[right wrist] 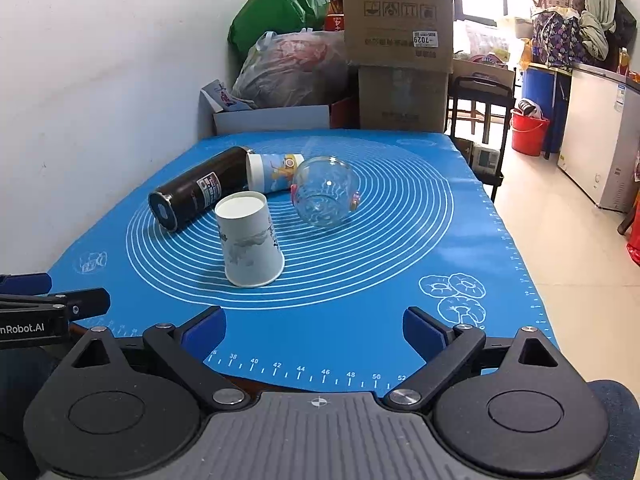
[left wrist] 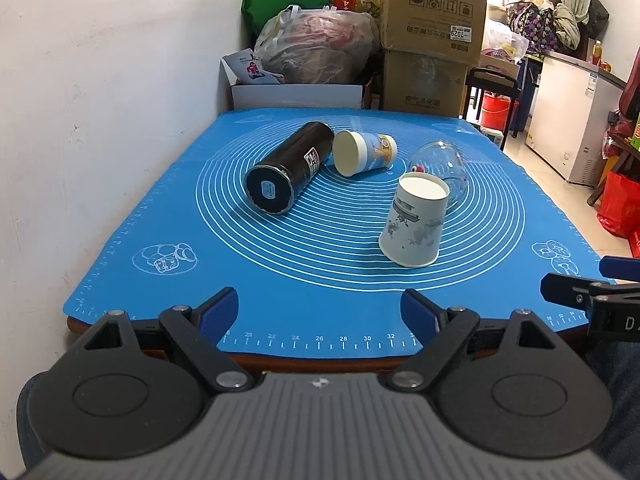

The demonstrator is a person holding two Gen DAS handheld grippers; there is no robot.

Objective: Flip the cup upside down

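Paper cup upside down on mat, well beyond both gaping claws: left claw, right claw.

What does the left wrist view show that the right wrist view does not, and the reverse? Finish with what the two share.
Only the left wrist view shows the yellow-and-blue cup's whole round end and the right gripper at its edge. Only the right wrist view shows the glass cup unobstructed and the left gripper at its edge. Both show the blue mat, the black flask on its side, and the white paper cup standing mouth down.
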